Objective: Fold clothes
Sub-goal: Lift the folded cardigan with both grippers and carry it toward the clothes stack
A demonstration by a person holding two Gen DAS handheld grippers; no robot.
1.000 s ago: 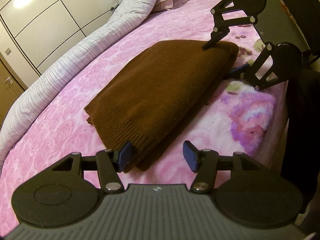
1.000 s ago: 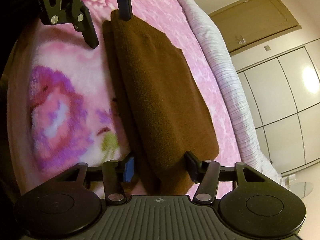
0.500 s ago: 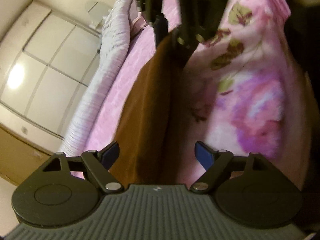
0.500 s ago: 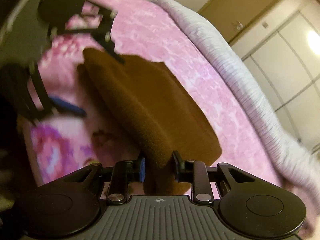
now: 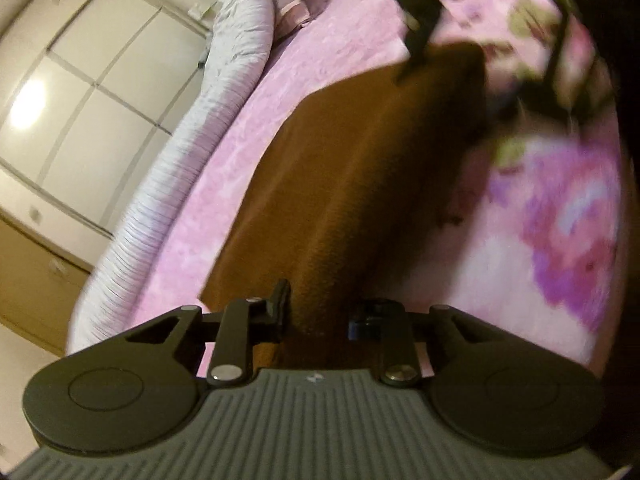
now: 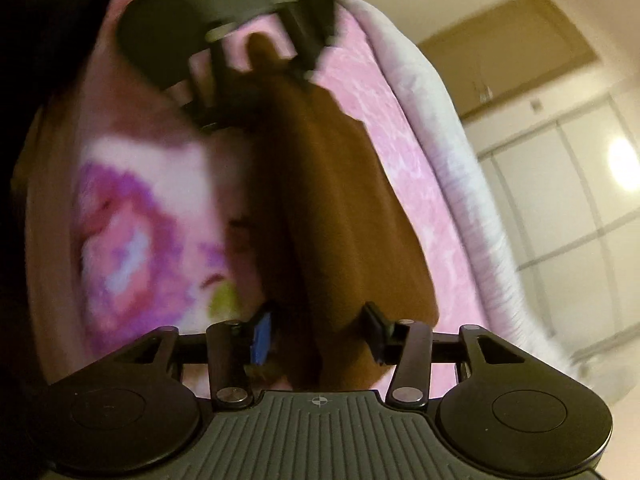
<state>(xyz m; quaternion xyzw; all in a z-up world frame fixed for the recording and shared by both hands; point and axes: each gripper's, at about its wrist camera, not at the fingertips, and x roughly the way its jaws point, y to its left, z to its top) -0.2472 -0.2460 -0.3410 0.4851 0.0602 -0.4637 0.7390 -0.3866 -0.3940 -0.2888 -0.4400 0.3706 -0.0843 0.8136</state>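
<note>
Pink floral blanket (image 5: 560,208) under brown sweater (image 5: 360,168), both hand-held grippers clamping its ends.

Premises: a home bedroom. A bed is covered with a pink floral blanket (image 5: 552,240), with a pale striped quilt (image 5: 168,184) bunched along its far edge. White panelled wardrobe doors (image 5: 92,92) line the wall behind, reflecting a ceiling light. A wooden door (image 6: 516,52) with a handle stands beside the wardrobes. Walls are plain and cream-coloured. Furnishings are domestic throughout.
</note>
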